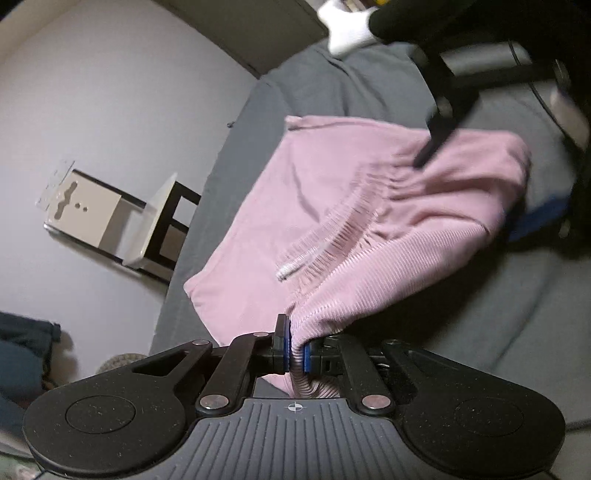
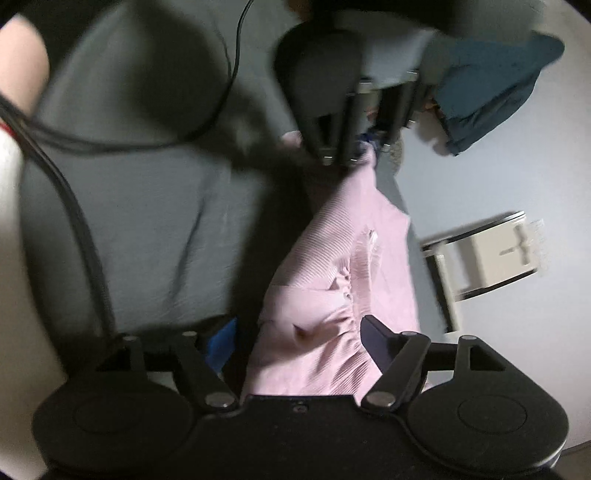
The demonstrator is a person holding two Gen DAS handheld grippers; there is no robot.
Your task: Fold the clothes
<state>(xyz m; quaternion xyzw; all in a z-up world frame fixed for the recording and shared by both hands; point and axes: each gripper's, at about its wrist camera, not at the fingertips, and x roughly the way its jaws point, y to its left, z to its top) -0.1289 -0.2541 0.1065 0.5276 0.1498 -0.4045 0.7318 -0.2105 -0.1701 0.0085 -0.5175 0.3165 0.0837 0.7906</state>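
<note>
A: What is the biggest thing here?

B: The bed (image 1: 369, 85), covered with a grey sheet that has soft creases. On it lies the pink garment (image 1: 295, 206), the thing to be folded. It is partly lifted and stretched between the two tools.

A: What is around it?

B: Beside the bed there is a pale wall (image 1: 110, 110) and a small side table (image 1: 162, 225) with a dark frame and a white top. A dark blue cloth (image 2: 491, 92) hangs near the wall. A black cable (image 2: 225, 88) runs in a loop over the sheet, close to the garment but not on it.

A: How does the left tool (image 1: 294, 352) stand?

B: It is clenched on the ribbed hem of the garment; the fabric is squeezed between its blue pads (image 1: 283, 349).

A: And the right tool (image 2: 299, 343)?

B: Its fingers stand wide apart, with the gathered pink fabric between them. The picture is blurred, and I see no pad pressing the cloth, so it looks released.

A: Does one view show more than the other?

B: Yes. The left wrist view shows a white drawstring tip (image 1: 291, 268) next to the pleated waistband and a white sock (image 1: 345, 31) at the far end of the bed. The right wrist view shows the cable and the left tool from the front.

A: And the fabric?

B: Fine ribbed knit at the hem, smooth elsewhere, with small gathers along the waistband.
</note>
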